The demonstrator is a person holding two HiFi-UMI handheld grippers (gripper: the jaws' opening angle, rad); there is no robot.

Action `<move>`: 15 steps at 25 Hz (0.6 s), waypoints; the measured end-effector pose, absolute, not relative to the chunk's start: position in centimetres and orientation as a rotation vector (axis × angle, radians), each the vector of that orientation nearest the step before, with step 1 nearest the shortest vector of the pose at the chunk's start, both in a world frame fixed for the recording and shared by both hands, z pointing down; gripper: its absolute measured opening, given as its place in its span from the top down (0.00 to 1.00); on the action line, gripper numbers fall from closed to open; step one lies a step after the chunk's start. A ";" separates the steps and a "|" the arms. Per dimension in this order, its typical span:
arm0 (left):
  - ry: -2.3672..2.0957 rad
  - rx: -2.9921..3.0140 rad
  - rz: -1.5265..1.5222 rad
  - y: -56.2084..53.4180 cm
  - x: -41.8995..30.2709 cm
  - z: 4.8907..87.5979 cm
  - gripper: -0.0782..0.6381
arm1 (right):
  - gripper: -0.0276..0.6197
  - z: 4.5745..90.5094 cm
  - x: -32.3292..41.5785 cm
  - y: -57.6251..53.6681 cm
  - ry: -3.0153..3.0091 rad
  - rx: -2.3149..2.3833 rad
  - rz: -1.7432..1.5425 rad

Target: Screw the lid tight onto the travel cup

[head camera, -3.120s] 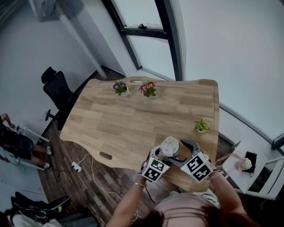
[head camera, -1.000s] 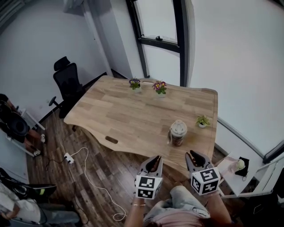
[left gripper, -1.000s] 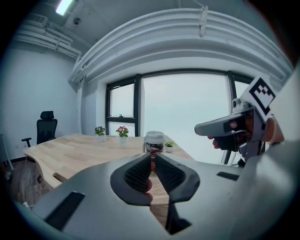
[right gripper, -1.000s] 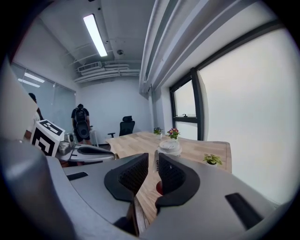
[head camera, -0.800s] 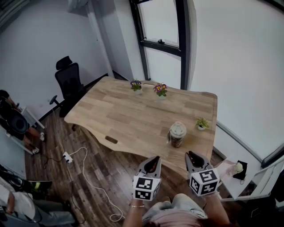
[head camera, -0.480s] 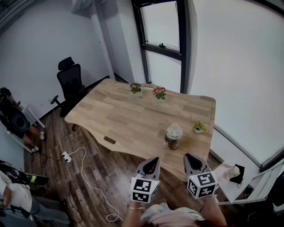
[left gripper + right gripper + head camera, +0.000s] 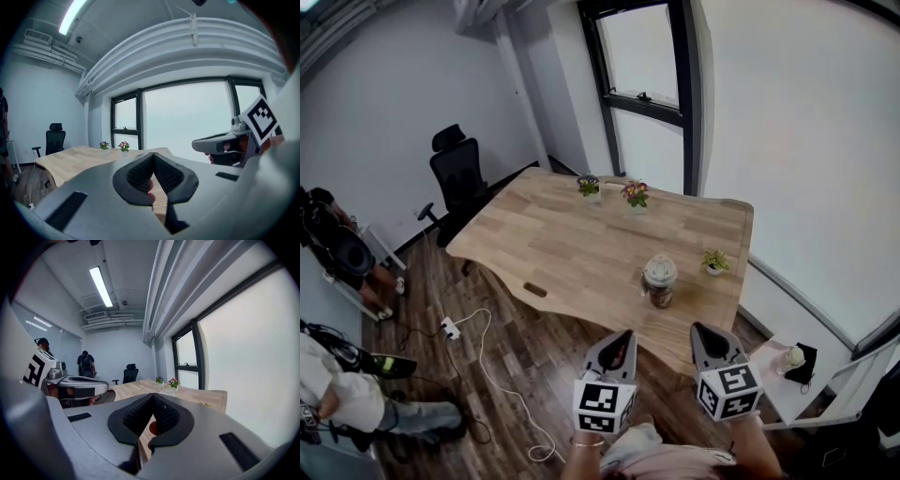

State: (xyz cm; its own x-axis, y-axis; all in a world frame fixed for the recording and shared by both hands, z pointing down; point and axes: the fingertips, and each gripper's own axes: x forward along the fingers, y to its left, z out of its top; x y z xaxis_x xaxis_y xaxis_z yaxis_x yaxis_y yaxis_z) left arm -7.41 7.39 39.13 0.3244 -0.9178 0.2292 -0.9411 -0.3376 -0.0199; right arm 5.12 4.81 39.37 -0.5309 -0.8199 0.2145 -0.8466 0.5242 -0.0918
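Standing on the tabletop (image 7: 562,234), the travel cup (image 7: 660,284) wears its lid (image 7: 660,269). The left tool (image 7: 622,337) and right tool (image 7: 703,330) hang well clear, so tightening is probably finished. Left gripper view: jaws clenched, empty. Right gripper view: likewise.

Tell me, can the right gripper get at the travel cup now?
Probably yes. The right gripper hangs short of the table, but nothing stands between it and the travel cup; the small plant is off to the side. Its jaws are shut and must open first.
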 end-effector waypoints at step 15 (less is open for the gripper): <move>-1.828 2.479 0.238 12.1 -4.6 35.6 0.89 | 0.96 35.5 7.4 9.4 -2.706 1.413 0.199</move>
State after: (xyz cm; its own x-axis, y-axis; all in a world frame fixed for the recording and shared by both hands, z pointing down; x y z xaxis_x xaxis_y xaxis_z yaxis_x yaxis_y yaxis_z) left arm -4.57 12.09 35.57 0.2888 -0.9449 0.1543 -0.9529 -0.2992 -0.0490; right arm 7.40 9.40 35.51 -0.5707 -0.8103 0.1333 -0.8211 0.5656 -0.0770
